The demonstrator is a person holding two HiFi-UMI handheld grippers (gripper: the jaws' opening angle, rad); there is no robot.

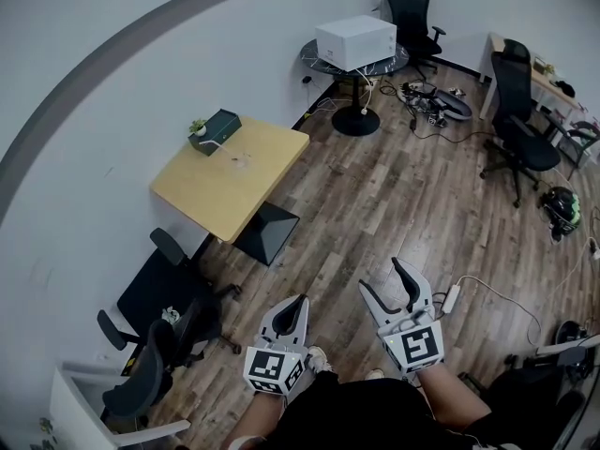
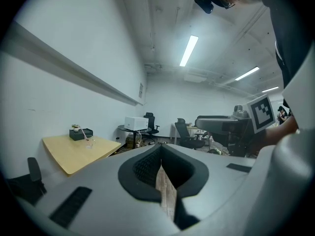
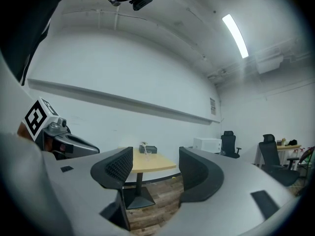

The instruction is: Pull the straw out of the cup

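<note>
L gripper (image 1: 298,309): jaws together, pads meeting along a thin slit, nothing between them; confirm in the left gripper view (image 2: 161,157), where only a sliver of wood floor (image 1: 375,204) shows through the seam. R gripper (image 1: 390,287): jaws apart, nothing between them; in the right gripper view (image 3: 155,167) the gap frames the table and the floor under it. You hold both grippers low in front of your body, approx. level, side by side and not touching, with the marker cubes nearest you. Task item: the cup (image 2: 89,142) stands on the light wood table (image 1: 230,190) against the wall, well apart from both grippers, near the table's far end and just beside a dark green box (image 1: 218,127). The cup also shows through the R jaw gap (image 3: 147,155). The straw (image 2: 86,136) shows as a thin pale line leaning out of the cup toward the box; it is too small to tell more. A small plant (image 1: 197,126) sits at the box. Ref. items: black office chair (image 1: 164,293) at the table's near end; white boxy appliance (image 1: 356,41) on a round dark table (image 1: 314,54) across the room.
</note>
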